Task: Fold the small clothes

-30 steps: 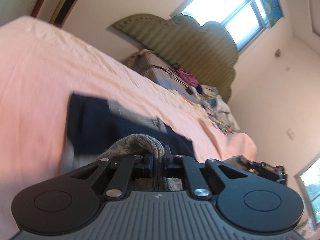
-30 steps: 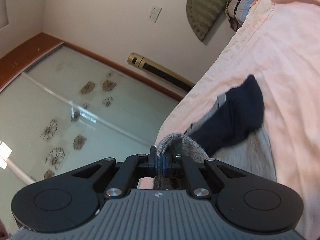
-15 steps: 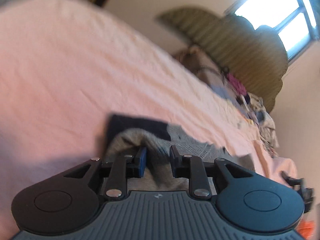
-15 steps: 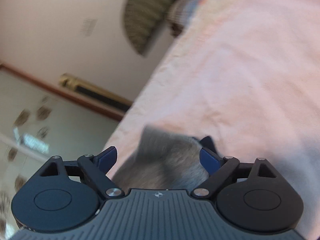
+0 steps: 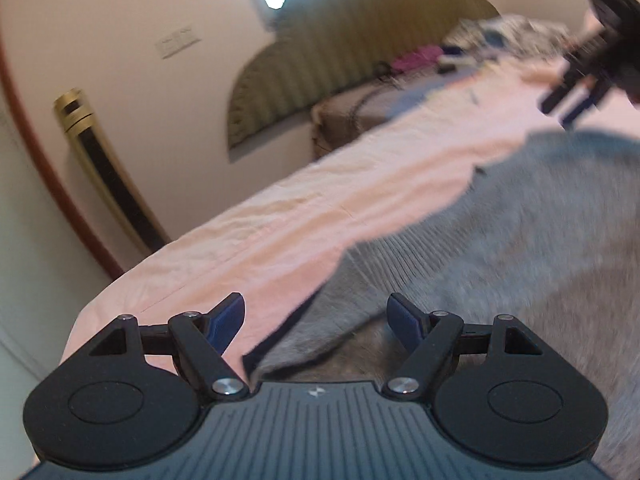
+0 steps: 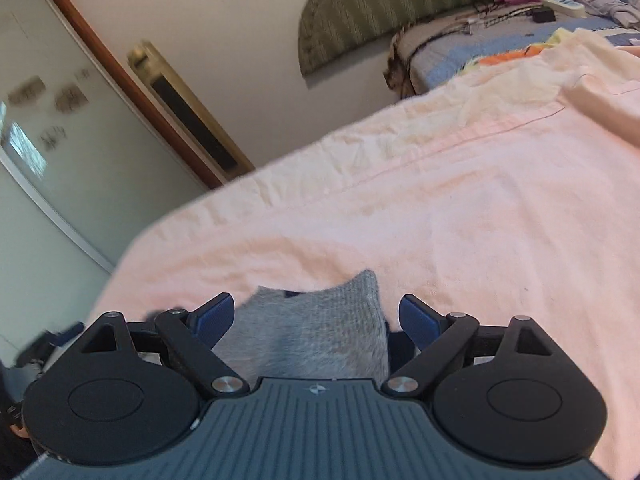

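Right wrist: hand-held gripper (image 6: 316, 316) agape over sock (image 6: 316, 332).

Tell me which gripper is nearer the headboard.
Right, by the left view. The right gripper hangs beyond the grey garment, toward the headboard; the left gripper is open over its near edge.

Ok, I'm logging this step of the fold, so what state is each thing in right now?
left claw: open, jaws just opened, pads clear of the cloth
right claw: open, cloth between the pads, not pinched
grey garment: released, lying on the bed
pink bedsheet: spread, lightly wrinkled
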`<state>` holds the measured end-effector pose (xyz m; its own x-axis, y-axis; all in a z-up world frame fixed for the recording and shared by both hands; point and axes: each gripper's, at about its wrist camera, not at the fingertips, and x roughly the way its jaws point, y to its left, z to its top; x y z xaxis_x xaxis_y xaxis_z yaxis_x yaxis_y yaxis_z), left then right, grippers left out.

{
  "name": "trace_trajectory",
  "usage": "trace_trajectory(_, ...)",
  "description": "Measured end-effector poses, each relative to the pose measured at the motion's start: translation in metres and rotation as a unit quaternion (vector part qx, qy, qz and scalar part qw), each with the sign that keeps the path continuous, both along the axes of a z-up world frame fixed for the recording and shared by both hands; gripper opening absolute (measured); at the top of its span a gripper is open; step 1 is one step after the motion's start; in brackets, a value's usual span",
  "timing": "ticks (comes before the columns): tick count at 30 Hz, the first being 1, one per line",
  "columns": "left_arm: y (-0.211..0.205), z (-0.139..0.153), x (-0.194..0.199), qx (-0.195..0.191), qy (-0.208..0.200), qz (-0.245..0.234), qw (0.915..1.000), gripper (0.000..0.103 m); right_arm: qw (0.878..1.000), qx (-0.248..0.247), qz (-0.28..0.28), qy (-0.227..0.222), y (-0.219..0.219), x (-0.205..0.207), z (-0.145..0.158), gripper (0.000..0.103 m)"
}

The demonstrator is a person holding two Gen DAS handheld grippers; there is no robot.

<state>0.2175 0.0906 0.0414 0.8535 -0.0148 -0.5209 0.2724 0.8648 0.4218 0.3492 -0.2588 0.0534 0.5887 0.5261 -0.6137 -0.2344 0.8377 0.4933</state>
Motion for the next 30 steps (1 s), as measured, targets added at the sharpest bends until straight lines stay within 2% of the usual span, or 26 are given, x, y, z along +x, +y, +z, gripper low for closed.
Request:
trace_trajectory(2, 0.001, -0.009, 0.004, 0.013, 0.014, 0.008, 0.9998, 0.078, 1.0, -0.023, 0.017, 0.011, 0.013, 0.014, -0.01, 0.088)
trace_trajectory(5, 0.009, -0.015, 0.014, -0.002, 0.035, 0.019, 0.9992, 0.078, 0.997, -0.06, 0.044, 0.02, 0.035, 0.021, -0.023, 0.085)
trace_trajectory(6, 0.014, -0.013, 0.013, -0.017, 0.034, 0.018, 0.9991, 0.068, 0.996, -0.079, 0.052, 0.002, 0.042, 0.02, -0.023, 0.084)
trace_trajectory(7, 0.018, -0.011, 0.014, -0.029, 0.035, 0.021, 0.9987, 0.029, 0.994, -0.095, 0.063, -0.006, 0.048, 0.018, -0.023, 0.081)
trace_trajectory(8, 0.021, -0.01, 0.02, -0.042, 0.051, 0.03, 0.9973, 0.007, 0.993, -0.099, 0.066, -0.011, 0.05, 0.017, -0.022, 0.056)
trace_trajectory(9, 0.025, -0.008, 0.028, -0.056, 0.06, 0.05, 0.9953, 0.004, 0.994, -0.089, 0.071, 0.003, 0.049, 0.019, -0.023, 0.015)
trace_trajectory(10, 0.03, -0.006, 0.036, -0.067, 0.053, 0.073, 0.9936, 0.004, 0.995, -0.077, 0.061, 0.007, 0.045, 0.02, -0.022, 0.016)
trace_trajectory(12, 0.043, -0.001, 0.051, -0.107, 0.058, 0.106, 0.9869, 0.004, 0.997, -0.067, 0.043, -0.012, 0.037, 0.017, -0.014, 0.015)
trace_trajectory(15, 0.067, -0.008, 0.074, -0.158, 0.089, 0.183, 0.9661, 0.008, 0.999, -0.034, -0.004, -0.018, 0.019, 0.017, -0.013, 0.011)
trace_trajectory(17, 0.075, -0.016, 0.072, -0.164, 0.086, 0.208, 0.9605, 0.019, 0.998, -0.044, -0.033, -0.005, 0.016, 0.016, -0.023, 0.011)
trace_trajectory(18, 0.079, -0.016, 0.064, -0.172, 0.077, 0.214, 0.9584, 0.037, 0.998, -0.039, -0.041, 0.002, 0.013, 0.013, -0.03, 0.017)
trace_trajectory(19, 0.083, -0.014, 0.055, -0.181, 0.079, 0.219, 0.9557, 0.064, 0.998, -0.032, -0.054, 0.005, 0.01, 0.007, -0.031, 0.022)
trace_trajectory(20, 0.088, -0.011, 0.044, -0.189, 0.086, 0.224, 0.9522, 0.075, 0.998, -0.015, -0.062, 0.0, 0.005, -0.003, -0.029, 0.04)
trace_trajectory(21, 0.094, -0.008, 0.029, -0.203, 0.083, 0.235, 0.947, 0.085, 0.998, 0.005, -0.066, -0.012, -0.001, -0.016, -0.023, 0.064)
trace_trajectory(22, 0.101, -0.006, 0.01, -0.225, 0.081, 0.242, 0.9403, 0.085, 0.997, 0.026, -0.069, -0.026, -0.007, -0.035, -0.016, 0.073)
trace_trajectory(23, 0.108, -0.005, -0.01, -0.257, 0.09, 0.241, 0.9315, 0.085, 0.996, 0.048, -0.067, -0.035, -0.015, -0.056, -0.009, 0.082)
trace_trajectory(24, 0.117, -0.007, -0.029, -0.302, 0.109, 0.241, 0.9159, 0.085, 0.995, 0.07, -0.058, -0.037, -0.023, -0.077, -0.004, 0.083)
trace_trajectory(26, 0.133, -0.015, -0.079, -0.412, 0.135, 0.244, 0.8677, 0.085, 0.994, 0.1, -0.045, -0.018, -0.039, -0.12, 0.0, 0.083)
trace_trajectory(27, 0.136, -0.018, -0.108, -0.457, 0.124, 0.244, 0.8463, 0.085, 0.993, 0.111, -0.049, -0.007, -0.047, -0.144, 0.001, 0.083)
trace_trajectory(29, 0.135, -0.023, -0.155, -0.526, 0.121, 0.249, 0.804, 0.085, 0.987, 0.145, -0.066, 0.019, -0.063, -0.19, -0.005, 0.083)
trace_trajectory(30, 0.133, -0.028, -0.175, -0.573, 0.12, 0.242, 0.7739, 0.086, 0.984, 0.157, -0.073, 0.037, -0.067, -0.212, -0.009, 0.083)
